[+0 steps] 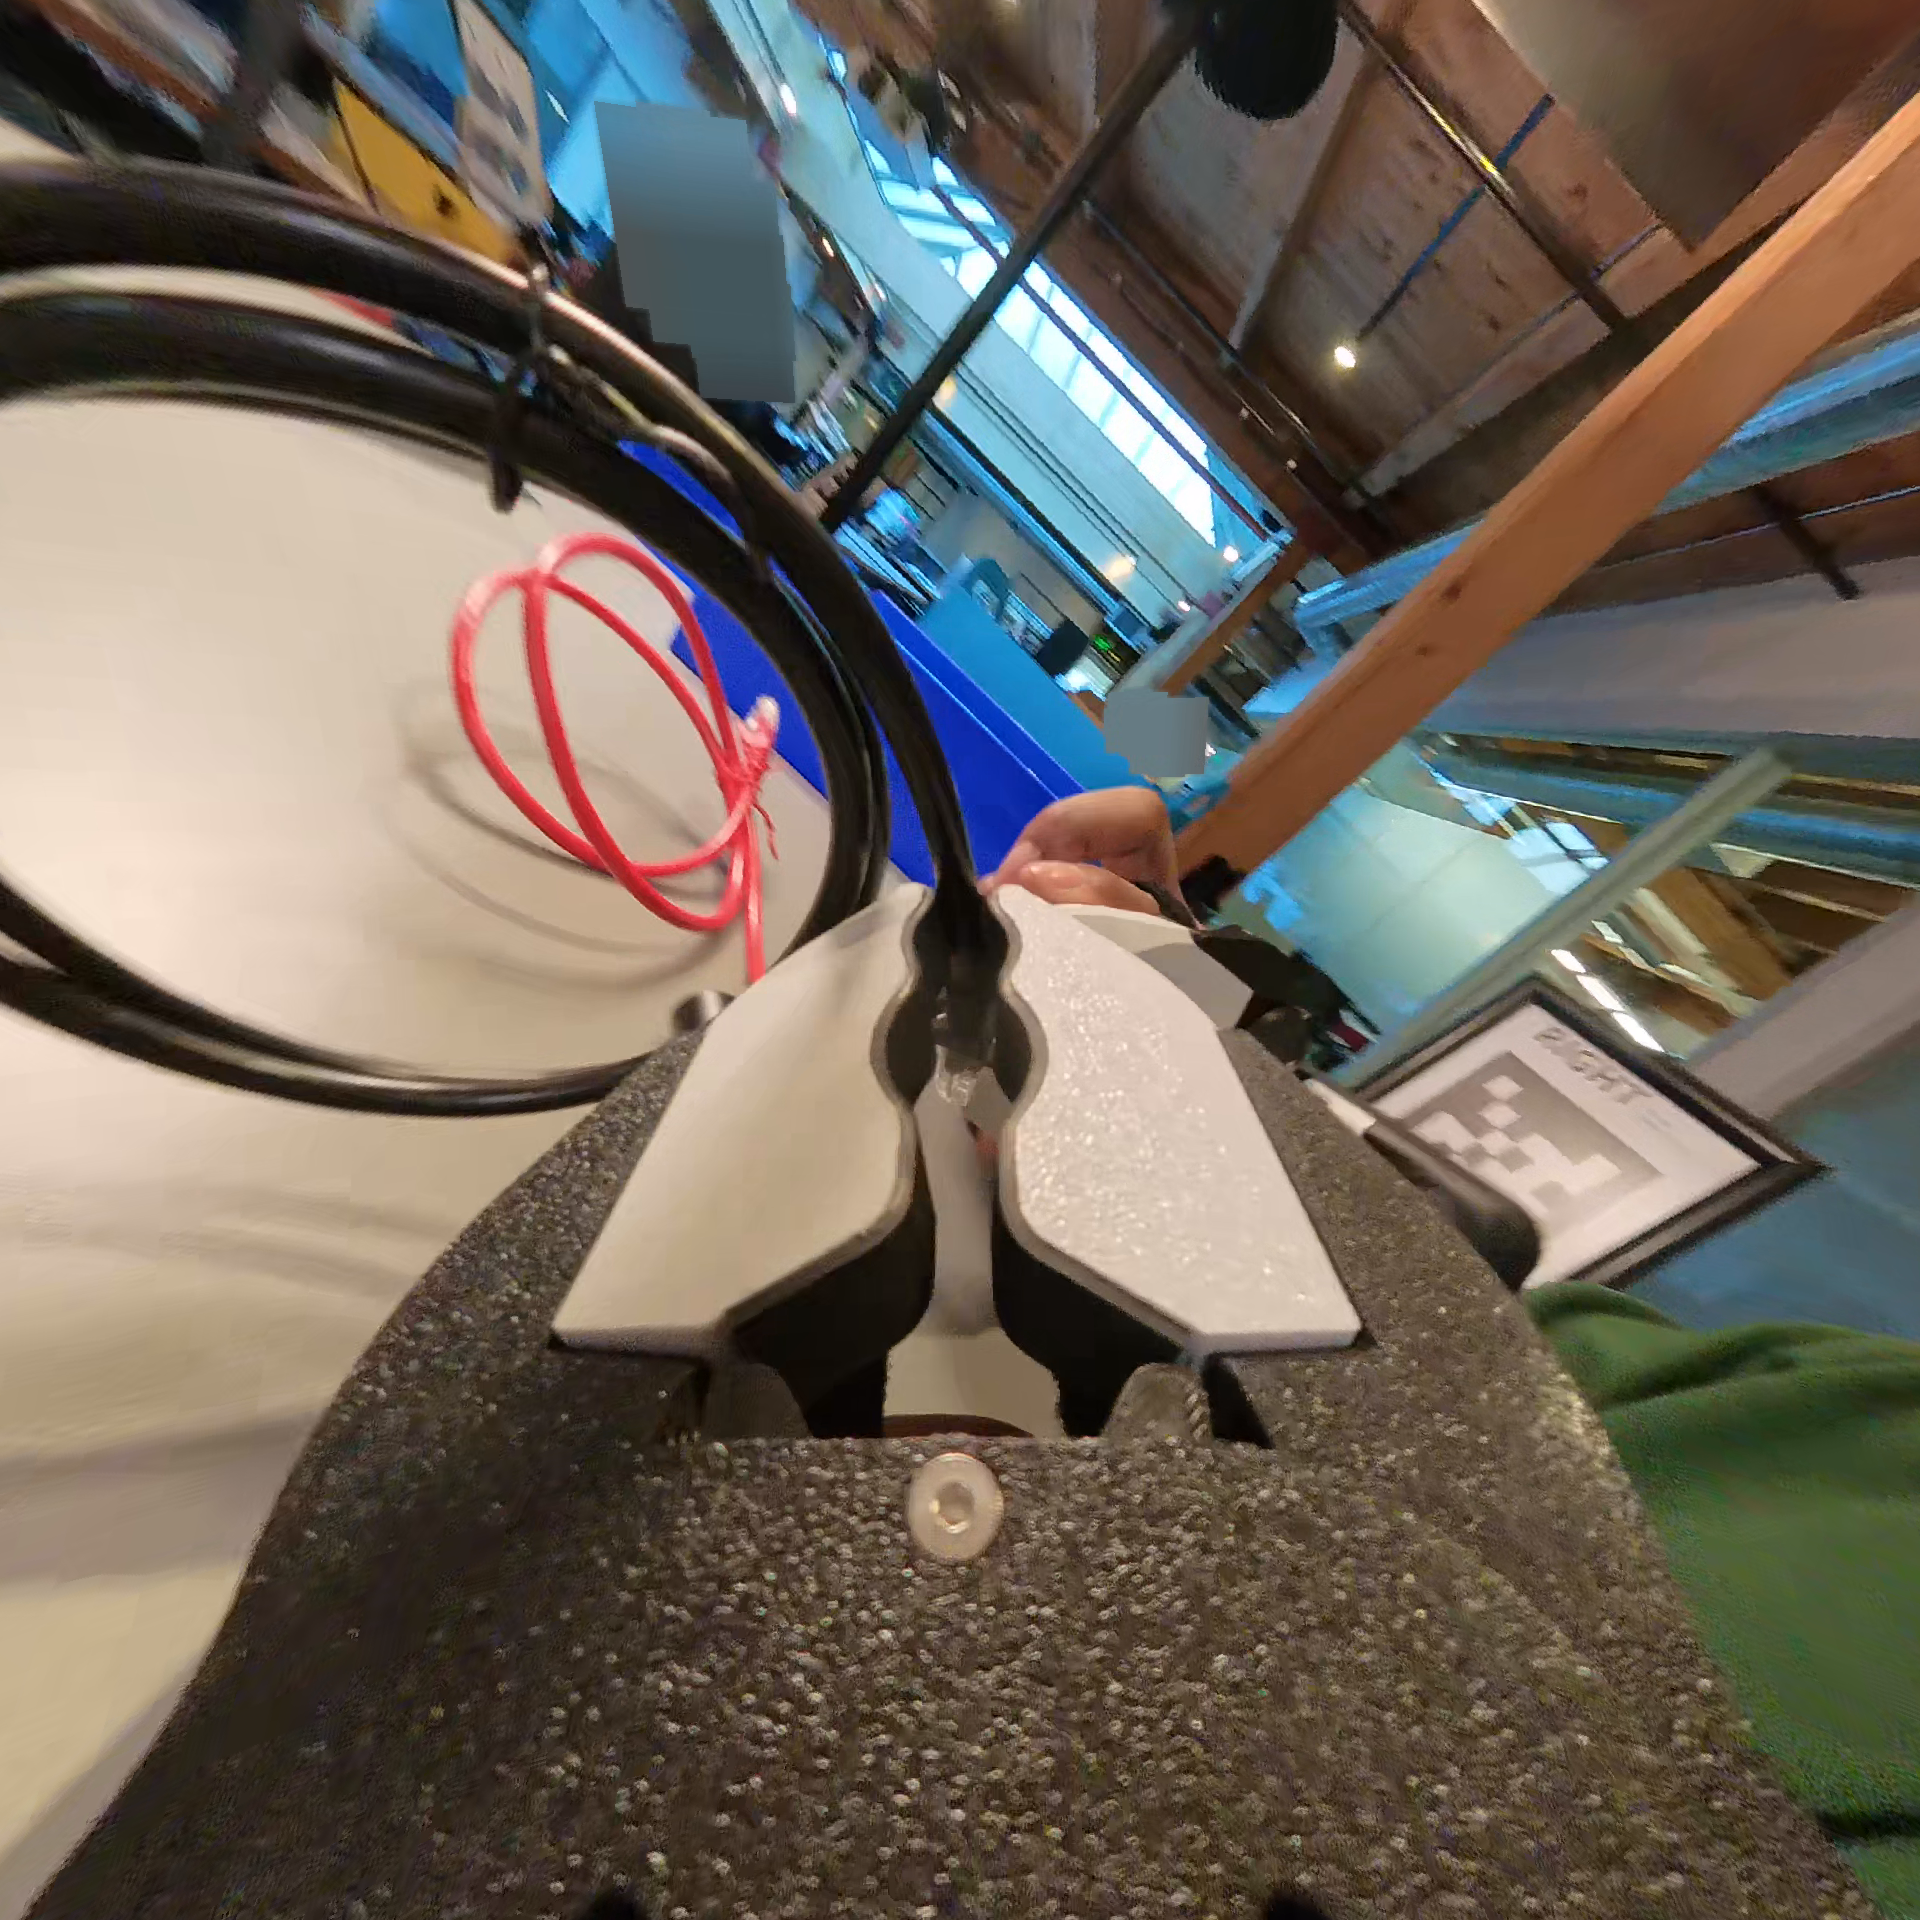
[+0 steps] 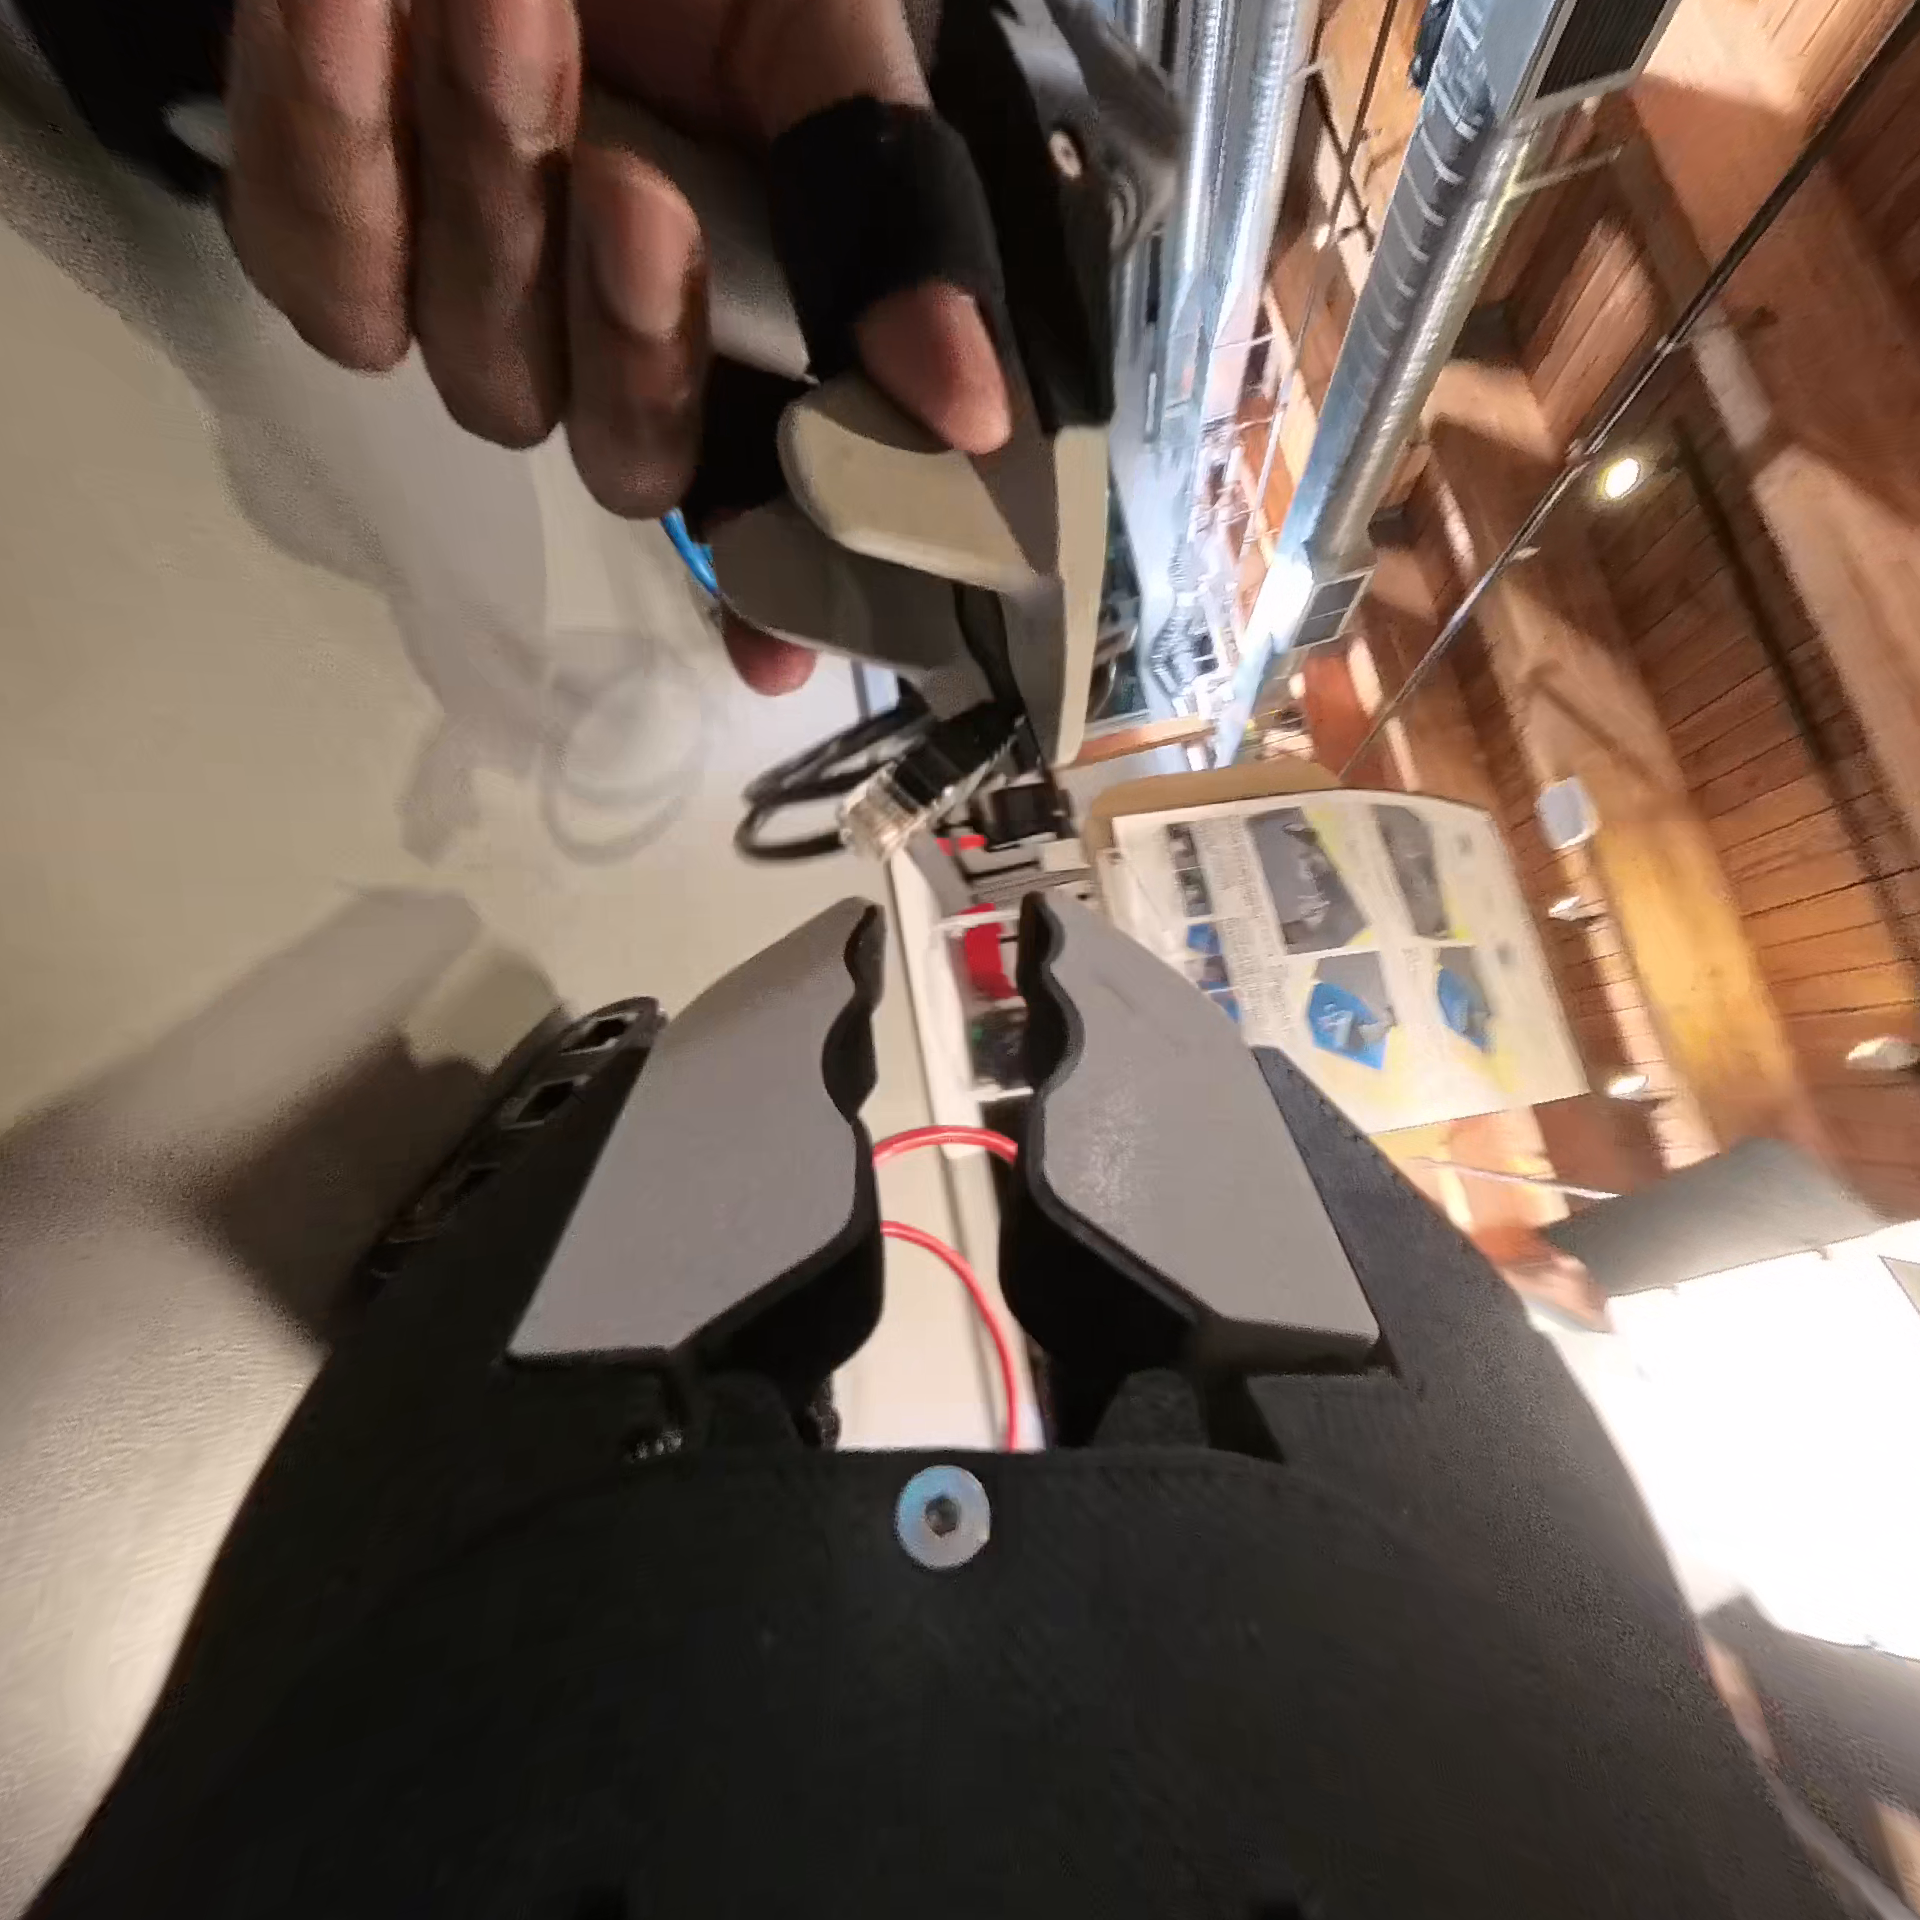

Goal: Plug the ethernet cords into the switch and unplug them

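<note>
My left gripper [image 1: 961,909] is shut on a black ethernet cord [image 1: 727,499] just behind its plug. The clear plug end [image 1: 956,1081] points back toward the camera, and the cord loops off to the left. In the right wrist view the same clear plug [image 2: 883,810] hangs in the air above the table. My right gripper [image 2: 948,925] is open and empty, below that plug. The black switch [image 2: 540,1101], with a row of square ports, lies beside its left finger. A red cord [image 1: 613,748] lies coiled on the white table [image 1: 208,727].
A hand [image 2: 468,239] holds the left gripper's handle. A blue cord [image 2: 691,551] shows beneath that hand. A blue bin [image 1: 966,707] stands beyond the red cord. A framed marker board [image 1: 1538,1143] and a green sleeve [image 1: 1766,1558] are on the right.
</note>
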Tool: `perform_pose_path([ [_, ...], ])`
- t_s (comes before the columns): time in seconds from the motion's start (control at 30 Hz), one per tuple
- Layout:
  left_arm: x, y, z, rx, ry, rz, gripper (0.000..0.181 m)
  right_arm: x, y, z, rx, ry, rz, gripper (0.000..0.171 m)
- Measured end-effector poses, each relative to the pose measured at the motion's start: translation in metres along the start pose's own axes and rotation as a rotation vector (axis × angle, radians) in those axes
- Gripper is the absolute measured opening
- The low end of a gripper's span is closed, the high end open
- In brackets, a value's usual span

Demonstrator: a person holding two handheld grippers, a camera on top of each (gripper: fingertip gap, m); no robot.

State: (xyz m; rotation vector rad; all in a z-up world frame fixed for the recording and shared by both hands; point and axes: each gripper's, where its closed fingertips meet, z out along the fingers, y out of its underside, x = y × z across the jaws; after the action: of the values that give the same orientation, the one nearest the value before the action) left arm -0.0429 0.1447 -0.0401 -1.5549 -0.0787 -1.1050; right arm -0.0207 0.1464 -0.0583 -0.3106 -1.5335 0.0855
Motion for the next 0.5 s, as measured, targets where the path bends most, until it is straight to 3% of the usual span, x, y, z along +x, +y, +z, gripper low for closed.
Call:
perform_pose_path([
  [0.13,0.005,-0.015,-0.008,0.080,-0.017,0.144,0.007,-0.007,0.000,-0.002,0.035,-0.148,0.296,0.036],
  [0.33,0.031,-0.005,0.002,0.052,0.030,0.448,0.007,-0.014,-0.015,-0.005,0.094,-0.335,0.637,0.047],
  [0.5,0.048,0.009,0.009,0.022,0.069,0.682,0.006,-0.007,-0.025,-0.005,0.140,-0.361,0.775,0.039],
])
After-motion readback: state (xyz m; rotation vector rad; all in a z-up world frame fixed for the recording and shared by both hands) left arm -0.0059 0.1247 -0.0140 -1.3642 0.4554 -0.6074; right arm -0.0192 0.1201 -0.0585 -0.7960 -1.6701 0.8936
